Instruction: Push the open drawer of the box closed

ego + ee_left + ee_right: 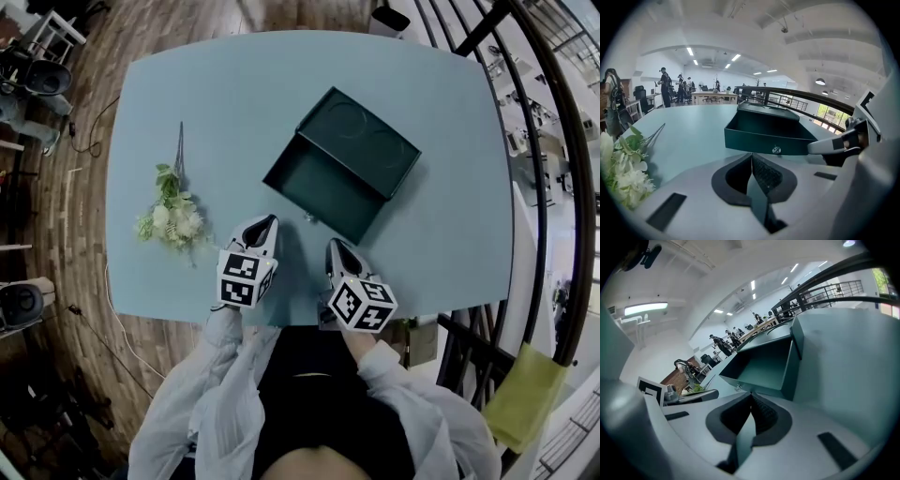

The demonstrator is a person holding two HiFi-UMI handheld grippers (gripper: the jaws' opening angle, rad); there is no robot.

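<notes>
A dark green box point(358, 141) lies on the light blue table point(206, 103) with its drawer point(317, 187) pulled out toward me. The drawer is empty, and a small metal knob point(309, 217) sits on its front. My left gripper point(267, 223) is shut and holds nothing, just short of the drawer front and to its left. My right gripper point(336, 247) is shut too, a little below the knob. In the left gripper view the drawer front point(766, 143) and knob point(776, 150) stand just ahead of the closed jaws. The right gripper view shows the drawer point(764, 366) close ahead.
A bunch of white flowers with green leaves point(173, 217) lies on the table's left part, close to my left gripper, and shows as flowers point(618, 173) in the left gripper view. A railing point(553, 187) runs along the right side. The table's near edge is right under the grippers.
</notes>
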